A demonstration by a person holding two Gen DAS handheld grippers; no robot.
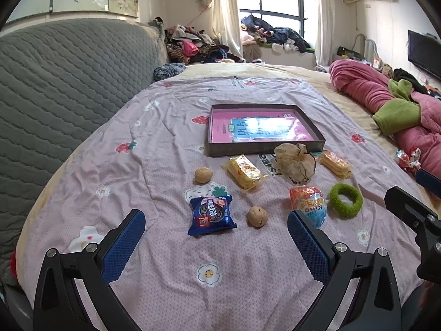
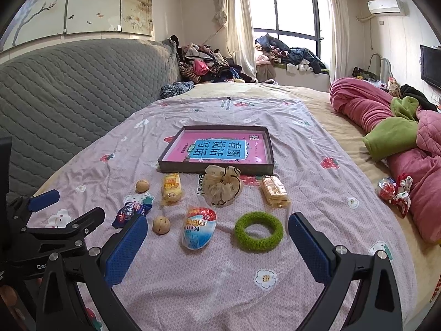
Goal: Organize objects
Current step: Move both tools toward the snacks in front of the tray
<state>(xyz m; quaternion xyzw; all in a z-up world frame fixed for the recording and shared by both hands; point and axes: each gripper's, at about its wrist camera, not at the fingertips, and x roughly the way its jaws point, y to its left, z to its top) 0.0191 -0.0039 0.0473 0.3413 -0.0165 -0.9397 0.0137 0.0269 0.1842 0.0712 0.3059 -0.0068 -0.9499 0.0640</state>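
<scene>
A shallow dark grey cardboard box tray (image 1: 264,149) lies on the pink flower-and-strawberry printed bedsheet (image 1: 154,143). A glossy pink book with a blue title panel (image 1: 261,129) fills its floor. The loose things lie on the sheet just in front of the tray's near wall, toward six o'clock from it.

Counted: two tan walnuts, one (image 1: 203,175) at about seven o'clock from the tray and one (image 1: 257,216) nearer the camera. Two yellow clear-wrapped cracker packets, one (image 1: 244,171) at six o'clock and one (image 1: 335,164) at five o'clock. One beige gauzy hair scrunchie (image 1: 296,162) rests between the packets, touching the tray's front corner. One blue foil sandwich-cookie packet (image 1: 212,215), one egg-shaped red, white and blue wrapped treat (image 1: 310,204) and one fuzzy green ring hair tie (image 1: 346,200) form the near row. One red-and-white patterned scrunchie (image 2: 397,193) lies well apart at three o'clock, beside the rolled pink quilt (image 2: 372,115).

The left gripper (image 1: 216,244) hangs above the sheet with jaws spread wide and empty, the cookie packet and near walnut ahead between them. The right gripper (image 2: 217,248) is likewise wide and empty, with the egg and green ring ahead.
</scene>
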